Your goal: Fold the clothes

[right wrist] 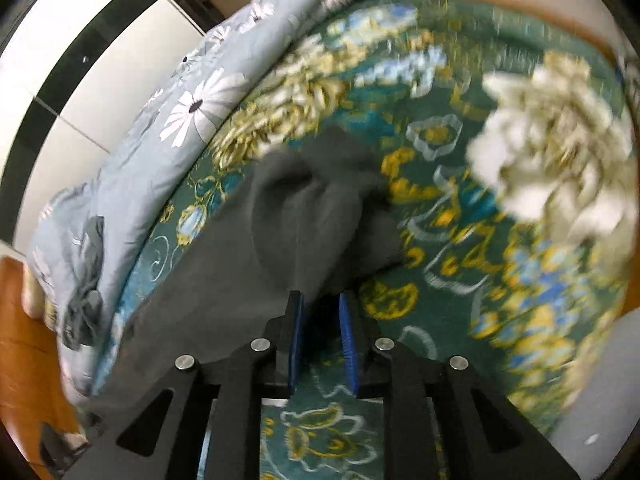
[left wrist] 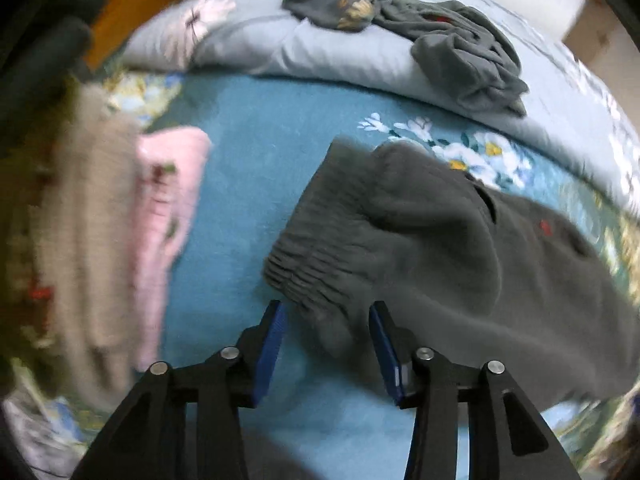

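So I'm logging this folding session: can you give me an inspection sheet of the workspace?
Surface: teal floral bedsheet.
Job's things: dark grey fleece trousers spread flat, ribbed waistband nearest.
Clutter: crumpled grey garment on pale blue quilt; folded pink top beside beige knit.
Grippers: left hand-held gripper open at waistband; right hand-held gripper narrowly parted around trouser fabric, grip unclear.
Cables: nothing seen.
Surroundings: white wall, blurred.

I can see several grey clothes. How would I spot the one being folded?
Find the teal floral sheet on the bed. The grey trousers lie flat on it, between the left gripper's blue pads. Unlike the crumpled grey clothes on the pale quilt, they show a ribbed waistband.
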Tool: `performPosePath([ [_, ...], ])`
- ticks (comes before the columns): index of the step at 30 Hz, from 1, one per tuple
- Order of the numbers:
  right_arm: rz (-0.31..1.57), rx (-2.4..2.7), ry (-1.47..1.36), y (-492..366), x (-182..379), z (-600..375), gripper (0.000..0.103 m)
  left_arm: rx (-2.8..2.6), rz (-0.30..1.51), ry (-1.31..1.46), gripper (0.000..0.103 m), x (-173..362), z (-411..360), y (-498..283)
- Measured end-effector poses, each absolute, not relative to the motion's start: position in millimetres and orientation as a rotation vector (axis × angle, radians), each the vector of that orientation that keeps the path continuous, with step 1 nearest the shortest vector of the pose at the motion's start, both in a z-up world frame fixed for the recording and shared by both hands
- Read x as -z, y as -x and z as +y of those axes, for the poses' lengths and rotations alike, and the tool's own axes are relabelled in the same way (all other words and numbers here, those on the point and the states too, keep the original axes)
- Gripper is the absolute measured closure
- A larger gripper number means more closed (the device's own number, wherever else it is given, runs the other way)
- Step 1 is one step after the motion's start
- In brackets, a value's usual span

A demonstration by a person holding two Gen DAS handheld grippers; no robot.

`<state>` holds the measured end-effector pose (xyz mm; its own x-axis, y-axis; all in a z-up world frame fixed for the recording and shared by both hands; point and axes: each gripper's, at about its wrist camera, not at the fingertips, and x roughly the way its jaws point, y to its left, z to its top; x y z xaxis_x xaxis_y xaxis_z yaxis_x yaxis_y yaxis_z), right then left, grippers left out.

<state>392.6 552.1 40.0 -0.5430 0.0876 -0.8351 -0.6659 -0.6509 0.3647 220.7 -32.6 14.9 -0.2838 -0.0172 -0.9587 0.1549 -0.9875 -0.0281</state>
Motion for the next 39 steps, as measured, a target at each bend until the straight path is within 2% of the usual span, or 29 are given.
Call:
performPosePath([
  [3, 0.861, -2.317, 1.148, -377, -60, 535, 0.083, 2.536, 0.195, -1.765, 0.053, -35, -31, -217],
  [5, 0.808, -2.422, 1.206, -352, -67, 508, 0.074, 2.629, 0.222, -1.729, 0.049, -43, -26, -208],
  [7, 0.742, -2.517, 1.289, -327, -69, 479, 0.059, 2.67, 0.189, -1.712, 0.045, -40, -22, -195],
  [8, 0.692, -2.565, 1.354, -312, -68, 458, 0.057, 2.672, 0.156, -1.711, 0.045, -36, -20, -188],
  [9, 0.625, -2.607, 1.423, -296, -64, 436, 0.054, 2.671, 0.128, -1.704, 0.045, -32, -19, -182],
  [12, 0.386, -2.703, 1.597, -257, -54, 372, 0.052, 2.64, 0.091, -1.638, 0.045, -19, -27, -174],
  [14, 0.196, -2.742, 1.688, -237, -42, 333, 0.048, 2.593, 0.176, -1.638, 0.044, -10, -42, -172],
  [16, 0.047, -2.767, 1.75, -221, -29, 308, 0.044, 2.562, 0.278, -1.669, 0.038, -1, -55, -169],
  [23, -0.551, -2.767, 1.92, -171, 13, 239, 0.043, 2.527, 0.477, -1.766, 0.035, 23, -72, -150],
  [29, -0.706, -2.698, 2.013, -166, 27, 227, 0.043, 2.536, 0.74, -1.803, 0.035, 33, -85, -149],
  [31, -0.749, -2.672, 2.043, -165, 31, 224, 0.043, 2.544, 0.806, -1.799, 0.041, 34, -89, -150],
  [32, -0.771, -2.659, 2.057, -165, 33, 223, 0.045, 2.552, 0.81, -1.795, 0.043, 32, -89, -150],
  [33, -0.792, -2.646, 2.072, -164, 35, 221, 0.055, 2.561, 0.809, -1.791, 0.045, 31, -89, -151],
  [34, -0.814, -2.633, 2.087, -164, 37, 219, 0.071, 2.572, 0.794, -1.785, 0.048, 29, -87, -151],
  [37, -0.878, -2.591, 2.13, -163, 43, 215, 0.094, 2.599, 0.745, -1.761, 0.052, 23, -84, -152],
  [39, -0.88, -2.622, 2.079, -164, 32, 216, 0.096, 2.617, 0.712, -1.741, 0.053, 19, -81, -153],
])
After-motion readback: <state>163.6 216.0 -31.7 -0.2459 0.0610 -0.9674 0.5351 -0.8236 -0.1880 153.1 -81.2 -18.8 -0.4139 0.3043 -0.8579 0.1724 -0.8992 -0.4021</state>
